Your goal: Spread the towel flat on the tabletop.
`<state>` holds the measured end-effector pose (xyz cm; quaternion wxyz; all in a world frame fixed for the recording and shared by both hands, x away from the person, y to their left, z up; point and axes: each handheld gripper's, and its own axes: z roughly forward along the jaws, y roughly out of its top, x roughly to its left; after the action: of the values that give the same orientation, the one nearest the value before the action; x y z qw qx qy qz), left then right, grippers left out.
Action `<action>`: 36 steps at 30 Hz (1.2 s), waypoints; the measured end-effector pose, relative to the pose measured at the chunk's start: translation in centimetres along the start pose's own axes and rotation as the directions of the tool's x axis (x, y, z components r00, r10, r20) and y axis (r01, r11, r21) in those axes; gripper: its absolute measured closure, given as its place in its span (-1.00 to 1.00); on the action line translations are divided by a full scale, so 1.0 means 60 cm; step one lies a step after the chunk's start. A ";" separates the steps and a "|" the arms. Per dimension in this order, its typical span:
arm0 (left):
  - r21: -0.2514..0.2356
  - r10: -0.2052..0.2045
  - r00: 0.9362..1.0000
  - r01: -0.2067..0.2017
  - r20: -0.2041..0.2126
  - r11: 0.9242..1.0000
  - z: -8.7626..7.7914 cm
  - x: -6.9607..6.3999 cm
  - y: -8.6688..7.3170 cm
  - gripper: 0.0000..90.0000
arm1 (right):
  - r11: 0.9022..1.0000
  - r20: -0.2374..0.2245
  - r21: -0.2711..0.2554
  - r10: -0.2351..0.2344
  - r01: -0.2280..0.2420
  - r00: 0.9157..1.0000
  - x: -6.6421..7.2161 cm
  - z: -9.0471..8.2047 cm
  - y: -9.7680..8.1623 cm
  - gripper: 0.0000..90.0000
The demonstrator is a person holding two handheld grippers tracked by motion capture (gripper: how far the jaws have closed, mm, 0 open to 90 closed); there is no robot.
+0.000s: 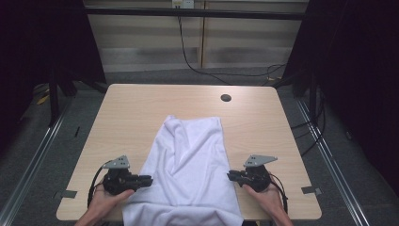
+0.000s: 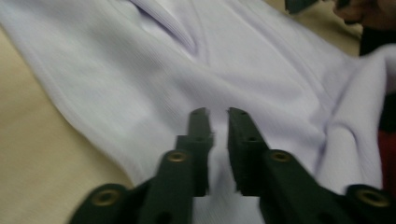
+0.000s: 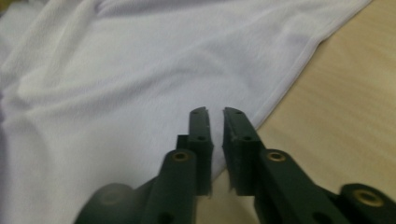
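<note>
White cloth (image 1: 188, 165) lay spread lengthwise down the middle of a pale wooden table (image 1: 131, 108), its near end hanging over the table's front edge and its far end stopping short of a small round cable hole (image 1: 226, 98). Soft folds ran down its centre, so it was not yet flat or folded. Judging from this, the work on the cloth looked to be at an early stage: both long edges were being approached, but neither was gripped or lifted.

On the left side, the left gripper (image 1: 146, 179) sat just beside the cloth's left edge, held in a hand (image 1: 106, 197) coming in from the bottom. In the left gripper view its two black jaws stood a narrow gap apart above the fabric, with nothing pinched between them; the picture was a little blurred.

On the right side, the right gripper (image 1: 231, 176) pointed inward at the cloth's right edge, also held in a hand (image 1: 263, 194). In the right gripper view its jaws stood a narrow gap apart right over the hemmed edge (image 3: 289, 74), where fabric met bare wood, and held nothing.

What seemed left to do was to close on both edges and then smooth or fold the cloth.

No containers stood on the table. Beyond it were a grey floor (image 1: 42, 150), dark curtains and a trailing black cable (image 1: 197, 66).
</note>
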<state>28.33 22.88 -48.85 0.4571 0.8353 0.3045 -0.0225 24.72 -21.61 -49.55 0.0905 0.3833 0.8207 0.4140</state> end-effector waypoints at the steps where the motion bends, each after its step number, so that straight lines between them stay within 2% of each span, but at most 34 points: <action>1: -0.013 -0.016 1.000 0.016 -0.006 1.000 0.004 0.010 0.006 0.61 | 1.000 0.001 -0.005 -0.006 0.006 1.000 -0.002 0.004 0.006 0.63; 2: -0.017 -0.030 0.999 0.030 -0.010 0.999 0.009 0.019 0.013 0.59 | 1.000 0.007 -0.006 -0.006 0.006 1.000 -0.005 0.010 0.012 0.57; 3: 0.001 0.001 0.999 -0.001 -0.048 1.000 0.015 0.023 0.021 0.59 | 1.000 0.008 -0.010 0.000 0.000 1.000 -0.009 0.017 0.019 0.53; 4: -0.003 0.015 0.997 -0.015 -0.071 1.000 0.020 0.029 0.028 0.58 | 1.000 0.002 -0.014 0.000 0.000 1.000 -0.013 0.024 0.025 0.51; 5: -0.021 -0.012 0.998 0.010 -0.067 1.000 0.024 0.037 0.033 0.58 | 1.000 0.013 -0.016 -0.001 0.001 1.000 -0.015 0.033 0.030 0.47; 6: -0.024 -0.013 0.997 0.012 -0.070 1.000 0.029 0.043 0.037 0.58 | 1.000 0.017 -0.014 0.002 -0.001 1.000 -0.018 0.042 0.034 0.43; 7: -0.015 0.005 0.996 -0.006 -0.090 1.000 0.036 0.046 0.040 0.58 | 1.000 0.015 0.001 -0.004 0.004 1.000 -0.020 0.051 0.039 0.41; 9: -0.008 -0.015 0.997 0.015 -0.075 1.000 0.049 0.056 0.039 0.57 | 1.000 0.029 0.013 -0.010 0.010 1.000 -0.024 0.067 0.044 0.36; 11: 0.053 0.035 0.994 -0.030 -0.106 0.998 0.061 0.052 0.033 0.61 | 1.000 0.032 0.005 -0.015 0.015 0.999 -0.024 0.077 0.045 0.40; 12: 0.043 0.039 0.994 -0.035 -0.102 0.998 0.060 0.052 0.029 0.62 | 1.000 0.032 0.000 -0.014 0.014 0.999 -0.023 0.078 0.045 0.41; 14: 0.046 0.037 0.994 -0.032 -0.103 0.998 0.051 0.055 0.024 0.67 | 0.999 0.052 0.010 -0.043 0.042 0.998 -0.019 0.075 0.042 0.47; 17: 0.029 0.012 0.993 -0.009 -0.114 1.000 0.029 0.053 0.004 0.68 | 0.998 0.079 0.039 -0.054 0.051 0.995 -0.017 0.063 0.037 0.47; 19: 0.029 0.010 0.992 -0.006 -0.128 1.000 0.012 0.047 -0.010 0.68 | 0.998 0.089 0.035 -0.049 0.046 0.995 -0.018 0.050 0.027 0.48; 23: 0.007 -0.029 0.993 0.030 -0.118 1.000 -0.007 0.038 -0.031 0.64 | 0.998 0.109 0.044 -0.044 0.039 0.993 -0.018 0.027 0.010 0.48; 25: 0.016 -0.020 0.993 0.022 -0.114 1.000 -0.008 0.030 -0.032 0.53 | 0.999 0.102 0.043 -0.037 0.032 0.994 -0.016 0.017 0.001 0.48; 29: 0.027 -0.023 0.996 0.025 -0.092 0.999 -0.006 0.014 -0.035 0.49 | 0.998 0.099 0.050 -0.035 0.030 0.994 -0.014 0.010 -0.003 0.48; 31: 0.036 -0.006 0.998 0.009 -0.068 0.999 -0.010 0.001 -0.043 0.45 | 0.999 0.088 0.046 -0.029 0.025 0.996 -0.011 0.001 -0.011 0.47; 36: 0.058 -0.002 0.999 0.004 -0.035 0.998 -0.013 -0.022 -0.052 0.43 | 0.999 0.064 0.040 0.004 -0.007 0.998 0.002 -0.022 -0.033 0.47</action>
<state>25.42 24.07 -50.28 0.4274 0.8480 0.3130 -0.0172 22.90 -23.07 -50.18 0.1076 0.4003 0.8245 0.3851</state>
